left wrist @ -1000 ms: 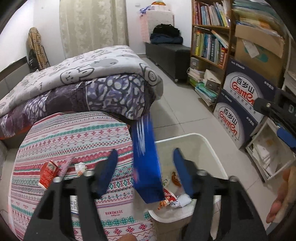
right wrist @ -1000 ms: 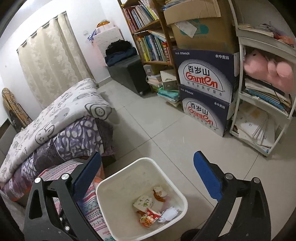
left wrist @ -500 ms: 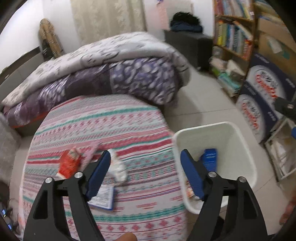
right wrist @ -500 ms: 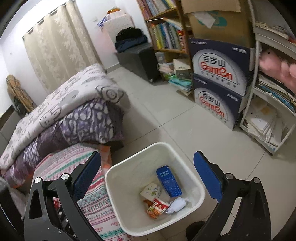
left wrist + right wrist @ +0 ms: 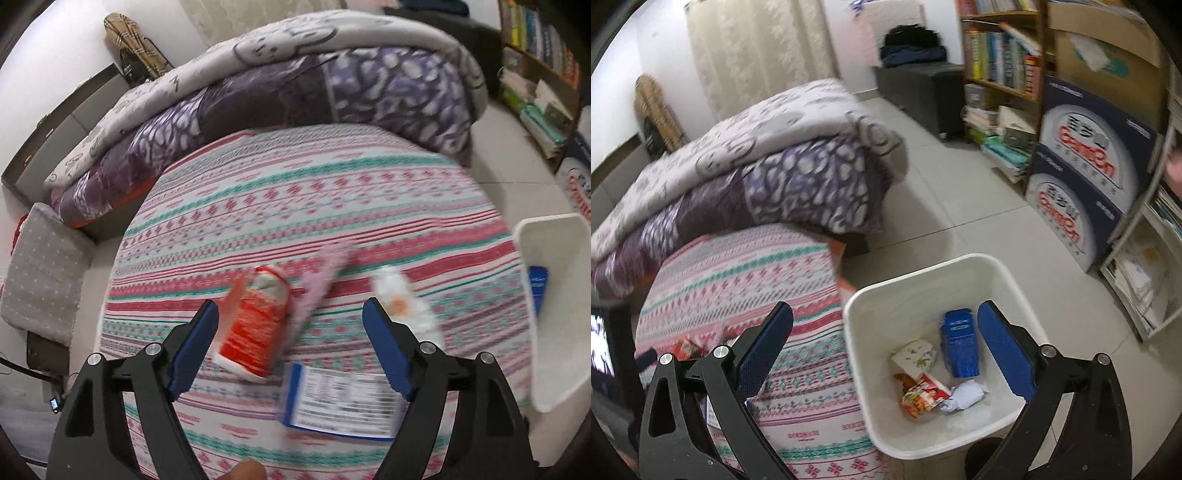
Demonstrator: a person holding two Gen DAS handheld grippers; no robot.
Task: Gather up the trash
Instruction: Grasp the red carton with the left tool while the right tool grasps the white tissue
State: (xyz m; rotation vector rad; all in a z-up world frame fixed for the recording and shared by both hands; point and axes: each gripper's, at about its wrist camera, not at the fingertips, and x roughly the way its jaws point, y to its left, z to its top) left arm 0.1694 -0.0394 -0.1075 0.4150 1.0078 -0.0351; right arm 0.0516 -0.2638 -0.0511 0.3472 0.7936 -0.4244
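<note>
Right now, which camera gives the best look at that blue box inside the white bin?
The right wrist view: the blue box lies in full sight among the other trash in the white bin. The left wrist view catches only a sliver at the frame's edge.

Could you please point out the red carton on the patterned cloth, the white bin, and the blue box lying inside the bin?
red carton [image 5: 256, 321], left wrist view, middle of its red printed face.
white bin [image 5: 882, 391], right wrist view, bare left inner wall.
blue box [image 5: 960, 343], right wrist view, centre of its upper face.
</note>
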